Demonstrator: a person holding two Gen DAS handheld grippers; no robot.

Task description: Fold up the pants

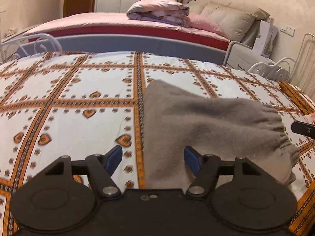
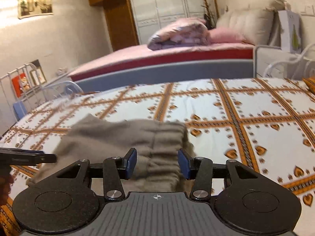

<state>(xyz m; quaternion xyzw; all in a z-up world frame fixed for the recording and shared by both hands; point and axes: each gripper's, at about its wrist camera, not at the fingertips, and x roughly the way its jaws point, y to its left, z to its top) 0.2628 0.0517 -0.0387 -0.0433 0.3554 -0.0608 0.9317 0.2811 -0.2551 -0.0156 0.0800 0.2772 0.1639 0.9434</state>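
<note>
- My left gripper (image 1: 153, 160) hangs with its jaws spread wide and nothing between them; its blue pads (image 1: 114, 158) stand well apart, the right one at the near left edge of the pants (image 1: 206, 125), though I cannot tell whether it touches the cloth.
- My right gripper (image 2: 157, 162) is likewise released, its pads on either side of the gathered waistband (image 2: 167, 135), above or just before it; I judge I hold it so to be ready to pinch that end.
- The grey pants lie bunched on the patterned bedspread (image 1: 69, 102), just ahead of both tools: ahead and to the right of my left tool, ahead and slightly left of my right. They look already doubled over, so I judge the fold is partly done.
- Each tool shows at the edge of the other's view: a dark tip at the far right of the left camera, a dark bar at the left of the right camera. Both are cut off, so neither tells me more of the jaws.
- The near hem of the pants is hidden beneath my tool bodies in both views, and the cloth is blurred, so I cannot count its layers.
- Beyond the bedspread stands a pink bed (image 1: 98, 22) with a rolled quilt (image 1: 159, 9), well clear of my work.
- Farthest, a white wardrobe (image 2: 167, 9) at the wall.
</note>
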